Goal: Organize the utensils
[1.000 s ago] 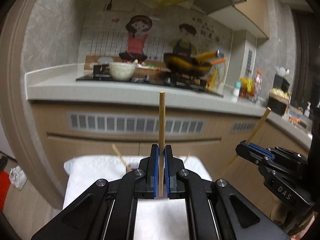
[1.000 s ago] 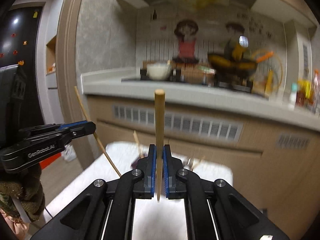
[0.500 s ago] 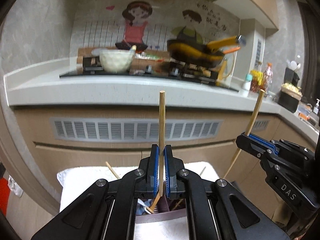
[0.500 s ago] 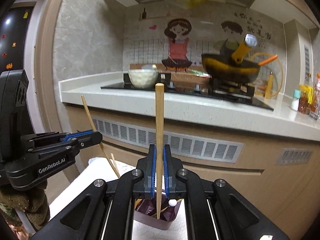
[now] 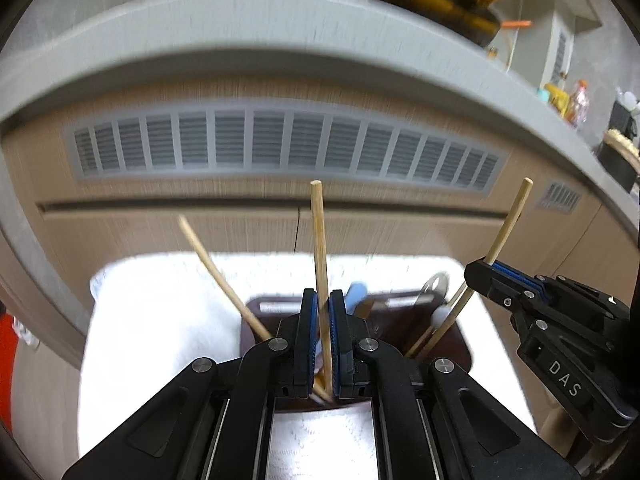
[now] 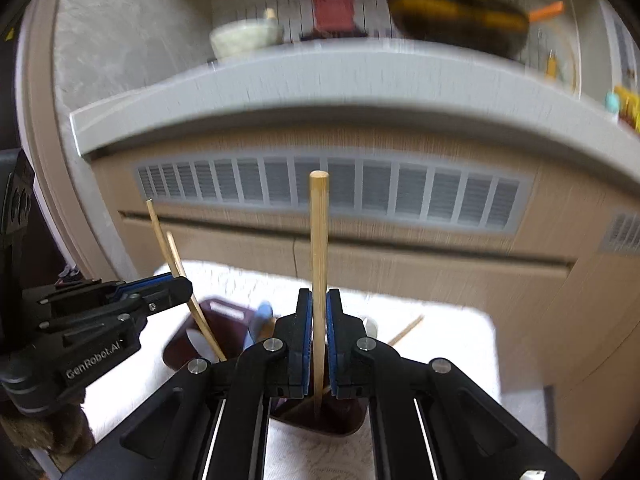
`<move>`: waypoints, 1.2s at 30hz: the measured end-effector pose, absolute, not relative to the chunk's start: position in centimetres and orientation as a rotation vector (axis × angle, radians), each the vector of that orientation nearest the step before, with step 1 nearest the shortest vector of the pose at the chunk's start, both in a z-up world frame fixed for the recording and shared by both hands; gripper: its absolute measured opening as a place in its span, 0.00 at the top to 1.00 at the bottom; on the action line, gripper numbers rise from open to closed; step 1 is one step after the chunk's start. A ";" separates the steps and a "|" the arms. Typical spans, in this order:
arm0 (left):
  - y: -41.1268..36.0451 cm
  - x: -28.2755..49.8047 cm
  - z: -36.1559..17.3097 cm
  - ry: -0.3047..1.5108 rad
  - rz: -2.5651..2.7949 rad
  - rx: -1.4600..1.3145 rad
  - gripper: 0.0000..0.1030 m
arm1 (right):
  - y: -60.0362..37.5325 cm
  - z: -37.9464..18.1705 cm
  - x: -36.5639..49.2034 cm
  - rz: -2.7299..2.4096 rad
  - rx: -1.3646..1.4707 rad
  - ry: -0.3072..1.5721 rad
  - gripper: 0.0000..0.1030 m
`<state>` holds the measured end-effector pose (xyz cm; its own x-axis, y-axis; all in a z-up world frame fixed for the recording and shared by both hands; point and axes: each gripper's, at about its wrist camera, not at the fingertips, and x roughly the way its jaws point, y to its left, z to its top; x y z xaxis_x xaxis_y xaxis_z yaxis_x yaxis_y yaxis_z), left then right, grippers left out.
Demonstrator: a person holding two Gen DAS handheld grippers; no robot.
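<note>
In the left wrist view, the left gripper (image 5: 324, 344) pinches an upright chopstick (image 5: 320, 264) above a dark utensil holder (image 5: 452, 344) on a white cloth (image 5: 160, 312) (other utensils already stand inside). In the right wrist view, the right gripper (image 6: 319, 344) likewise clamps a second chopstick (image 6: 319, 264), its lower tip over the holder (image 6: 224, 316).
</note>
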<state>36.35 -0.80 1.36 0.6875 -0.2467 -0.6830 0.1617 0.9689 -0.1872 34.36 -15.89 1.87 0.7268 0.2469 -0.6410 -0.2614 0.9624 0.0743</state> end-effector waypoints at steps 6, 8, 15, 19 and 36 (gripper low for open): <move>-1.0 36.6 -1.6 0.806 -0.138 -0.092 0.90 | -16.4 -1.5 35.0 0.266 -0.009 0.784 0.93; -0.7 36.3 -1.9 0.810 -0.121 -0.099 0.89 | -16.6 -2.1 35.0 0.265 -0.003 0.808 0.92; 0.3 32.8 0.1 0.764 -0.074 -0.106 0.61 | -17.7 -2.6 32.6 0.282 0.003 0.856 0.64; 0.9 28.7 2.2 0.685 -0.069 -0.110 0.39 | -18.4 -1.2 28.1 0.277 -0.005 0.813 0.52; -0.5 8.4 2.2 0.520 -0.054 0.003 0.00 | -19.8 0.3 10.0 0.138 -0.006 0.695 0.16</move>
